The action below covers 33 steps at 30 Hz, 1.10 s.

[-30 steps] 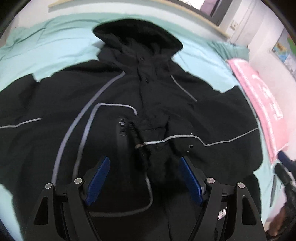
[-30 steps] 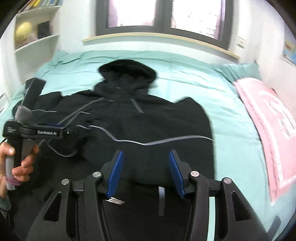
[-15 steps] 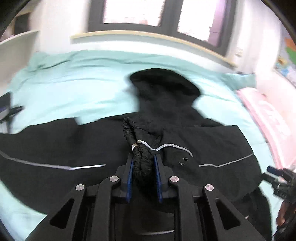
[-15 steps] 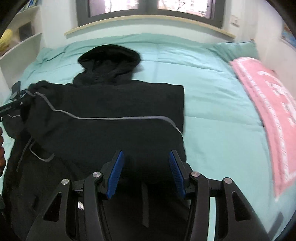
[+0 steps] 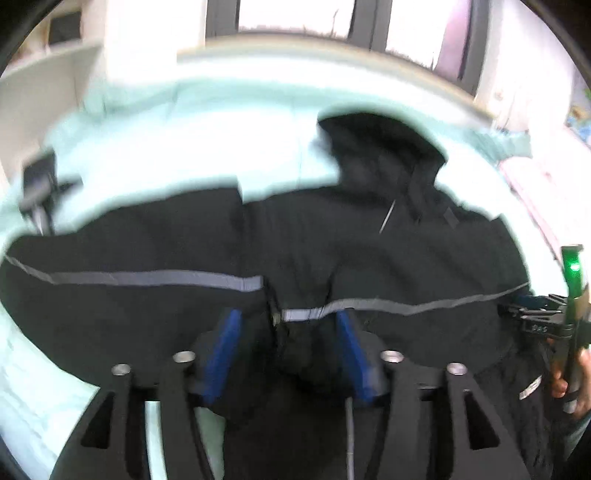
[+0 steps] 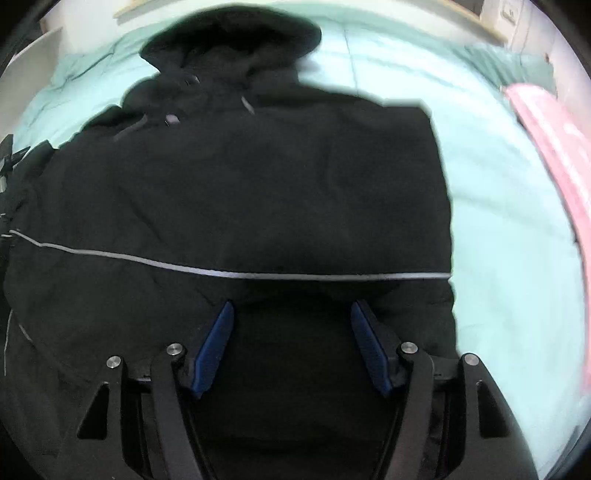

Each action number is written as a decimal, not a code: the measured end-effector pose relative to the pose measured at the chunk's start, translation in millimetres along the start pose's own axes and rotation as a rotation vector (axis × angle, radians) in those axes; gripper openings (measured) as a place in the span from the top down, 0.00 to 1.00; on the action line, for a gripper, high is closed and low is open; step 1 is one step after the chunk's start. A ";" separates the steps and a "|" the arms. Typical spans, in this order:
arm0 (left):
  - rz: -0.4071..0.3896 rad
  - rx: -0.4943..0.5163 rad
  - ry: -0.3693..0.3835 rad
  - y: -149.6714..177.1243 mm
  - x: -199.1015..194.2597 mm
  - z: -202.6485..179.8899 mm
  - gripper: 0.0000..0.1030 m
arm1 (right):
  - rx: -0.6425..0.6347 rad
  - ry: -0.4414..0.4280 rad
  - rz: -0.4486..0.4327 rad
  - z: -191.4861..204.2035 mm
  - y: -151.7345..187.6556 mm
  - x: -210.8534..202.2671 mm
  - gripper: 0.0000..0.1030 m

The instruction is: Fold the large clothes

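Observation:
A black hooded jacket [image 5: 369,251] with thin grey stripes lies spread on the mint-green bed [image 5: 184,147], hood toward the window. My left gripper [image 5: 288,343] hovers low over its lower middle. Its jaws are opening, and a bunch of black cloth [image 5: 280,354] sits loose between the blue pads [image 5: 225,343]. In the right wrist view the jacket [image 6: 258,184] fills the frame. My right gripper [image 6: 293,339] hangs close above the hem side, jaws opening, with flat cloth below them and nothing pinched. The right gripper [image 5: 546,321] also shows at the left view's right edge, held by a hand [image 5: 570,384].
A pink blanket [image 6: 554,155] lies along the bed's right side. Bare mint sheet [image 6: 498,240] shows right of the jacket. A small dark device [image 5: 37,192] rests on the bed at far left. White shelves [image 5: 48,74] and a window [image 5: 295,22] stand behind.
My left gripper shut on a bunch of cloth, carried it leftward, and now stands apart around it. The right gripper sank closer to the jacket and its jaws widened.

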<state>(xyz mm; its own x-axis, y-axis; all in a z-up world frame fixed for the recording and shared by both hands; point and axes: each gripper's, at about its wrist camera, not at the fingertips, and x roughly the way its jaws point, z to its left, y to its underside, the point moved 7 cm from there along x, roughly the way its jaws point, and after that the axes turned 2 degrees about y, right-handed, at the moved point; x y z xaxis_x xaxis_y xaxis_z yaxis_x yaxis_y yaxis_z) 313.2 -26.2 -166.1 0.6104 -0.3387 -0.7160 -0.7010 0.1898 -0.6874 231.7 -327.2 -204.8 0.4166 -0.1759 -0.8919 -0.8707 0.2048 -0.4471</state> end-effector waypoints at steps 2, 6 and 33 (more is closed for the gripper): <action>-0.038 0.004 0.044 -17.5 -13.8 -17.9 0.32 | -0.021 -0.018 -0.083 7.5 -16.2 -21.4 0.34; 0.040 0.037 0.092 -30.1 26.9 -56.1 0.32 | -0.030 0.013 -0.210 17.6 -54.7 -41.2 0.15; 0.207 -0.041 0.032 66.1 75.3 -36.5 0.32 | 0.114 -0.053 0.087 22.1 48.0 -26.4 0.18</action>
<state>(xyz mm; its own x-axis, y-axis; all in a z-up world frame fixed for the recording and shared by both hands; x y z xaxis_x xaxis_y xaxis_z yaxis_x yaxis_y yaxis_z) 299.4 -72.8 -261.0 0.4398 -0.3259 -0.8369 -0.8252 0.2212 -0.5198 184.7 -291.5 -204.2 0.3563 -0.1021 -0.9288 -0.8703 0.3256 -0.3696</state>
